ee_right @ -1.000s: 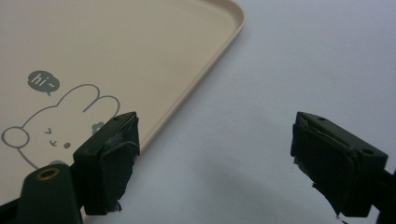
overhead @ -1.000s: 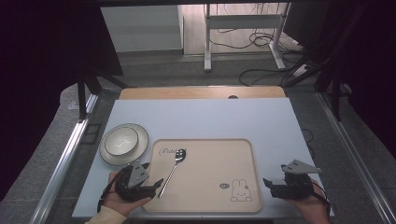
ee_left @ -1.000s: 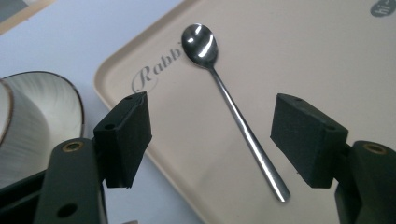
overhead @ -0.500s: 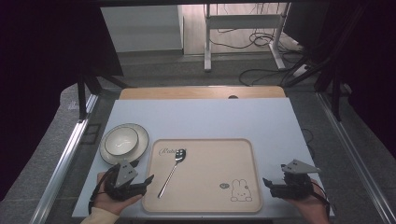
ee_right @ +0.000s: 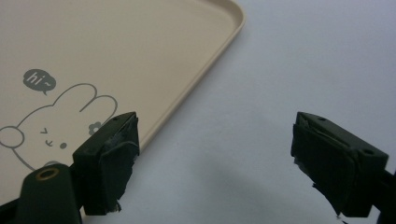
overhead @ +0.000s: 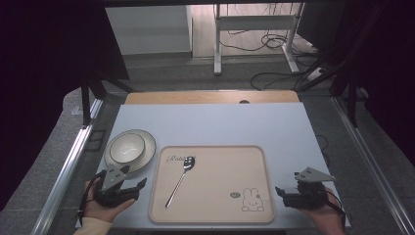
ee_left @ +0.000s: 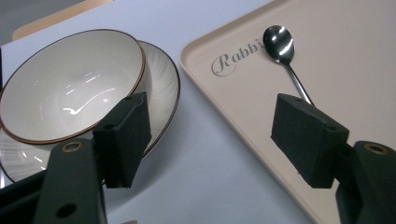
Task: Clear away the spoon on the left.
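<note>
A metal spoon (overhead: 180, 180) (ee_left: 283, 52) lies slantwise on the left part of a beige tray (overhead: 220, 161) (ee_left: 373, 56) (ee_right: 116, 42) printed with a rabbit. A cream bowl (overhead: 126, 148) (ee_left: 65, 88) sits on a plate (overhead: 146, 155) (ee_left: 166, 86) left of the tray. My left gripper (overhead: 134, 188) (ee_left: 219, 135) is open near the table's front left corner, below the bowl and left of the tray, holding nothing. My right gripper (overhead: 280, 192) (ee_right: 215, 163) is open at the front right, just off the tray's right edge, also holding nothing.
The white table (overhead: 220, 122) has a wooden strip (overhead: 210, 97) along its far edge. Metal rails (overhead: 68, 166) run along both sides. Cables (overhead: 274, 78) and a stand's legs (overhead: 218, 49) are on the floor beyond.
My left gripper has drawn back leftward off the tray's left edge to the front left corner. The spoon stays on the tray. The right gripper has not moved.
</note>
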The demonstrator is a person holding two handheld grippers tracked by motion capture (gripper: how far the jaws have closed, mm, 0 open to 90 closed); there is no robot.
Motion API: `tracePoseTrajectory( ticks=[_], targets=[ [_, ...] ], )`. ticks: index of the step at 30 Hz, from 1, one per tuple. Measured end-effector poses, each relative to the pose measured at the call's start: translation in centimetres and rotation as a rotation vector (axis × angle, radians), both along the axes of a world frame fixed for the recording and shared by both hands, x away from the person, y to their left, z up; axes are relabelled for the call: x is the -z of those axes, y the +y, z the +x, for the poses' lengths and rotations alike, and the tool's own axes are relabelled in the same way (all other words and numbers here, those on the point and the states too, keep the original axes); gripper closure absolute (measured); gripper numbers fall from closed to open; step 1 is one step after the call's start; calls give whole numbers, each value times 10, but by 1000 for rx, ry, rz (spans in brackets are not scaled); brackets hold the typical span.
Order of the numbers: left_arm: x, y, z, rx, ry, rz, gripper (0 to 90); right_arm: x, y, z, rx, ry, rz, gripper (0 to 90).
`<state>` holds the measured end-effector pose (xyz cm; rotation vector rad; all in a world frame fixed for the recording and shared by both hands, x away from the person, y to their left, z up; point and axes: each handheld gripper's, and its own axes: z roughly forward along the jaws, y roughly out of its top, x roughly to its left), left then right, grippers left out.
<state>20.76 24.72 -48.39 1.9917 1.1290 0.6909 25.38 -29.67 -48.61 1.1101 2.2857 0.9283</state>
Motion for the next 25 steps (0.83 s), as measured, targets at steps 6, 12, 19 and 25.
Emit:
tracePoseTrajectory(
  ticks=[6, 12, 19, 25],
  targets=[
    [0, 0, 0, 2, 1, 10, 286, 0, 0, 0, 0, -1, -4, 154],
    [0, 0, 0, 2, 0, 11, 286, 0, 0, 0, 1, -2, -3, 154],
    [1, -1, 0, 6, 2, 12, 285, 0, 0, 0, 4, -5, -1, 154],
    [1, -2, 1, 8, 1, 16, 285, -1, -1, -1, 3, -9, 0, 154]
  ],
)
